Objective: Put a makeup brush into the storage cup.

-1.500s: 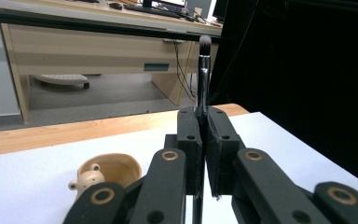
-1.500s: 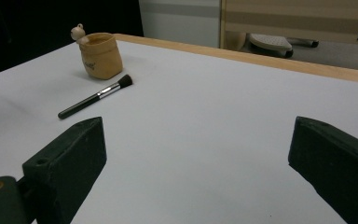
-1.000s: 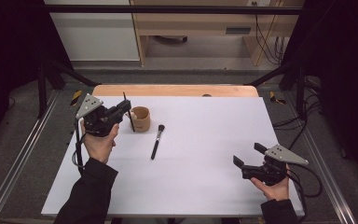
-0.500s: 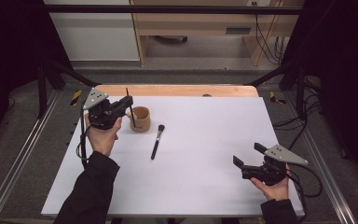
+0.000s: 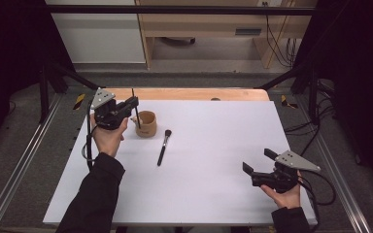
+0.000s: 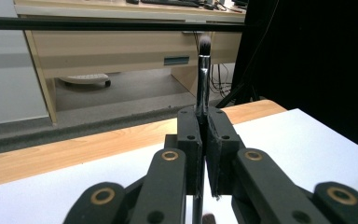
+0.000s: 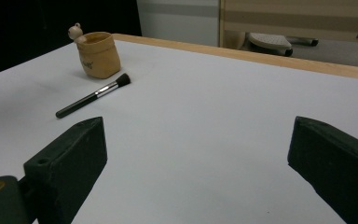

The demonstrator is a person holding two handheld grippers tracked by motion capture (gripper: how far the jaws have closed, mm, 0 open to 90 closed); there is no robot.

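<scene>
Thin brush (image 6: 202, 79) clamped upright in left gripper (image 5: 132, 106), apparently just above the tan pot (image 5: 146, 124); right gripper (image 5: 258, 162) released.

You can see dark print on the small tan fabric pouch (image 7: 98, 55), but it's too small to read.

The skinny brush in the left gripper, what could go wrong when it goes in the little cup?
The left gripper pinches the thin brush upright beside the small tan cup. The cup looks light, so a bump from the brush's lower end might tip it. The grip sits mid-handle, so the brush might swivel or slip.
</scene>
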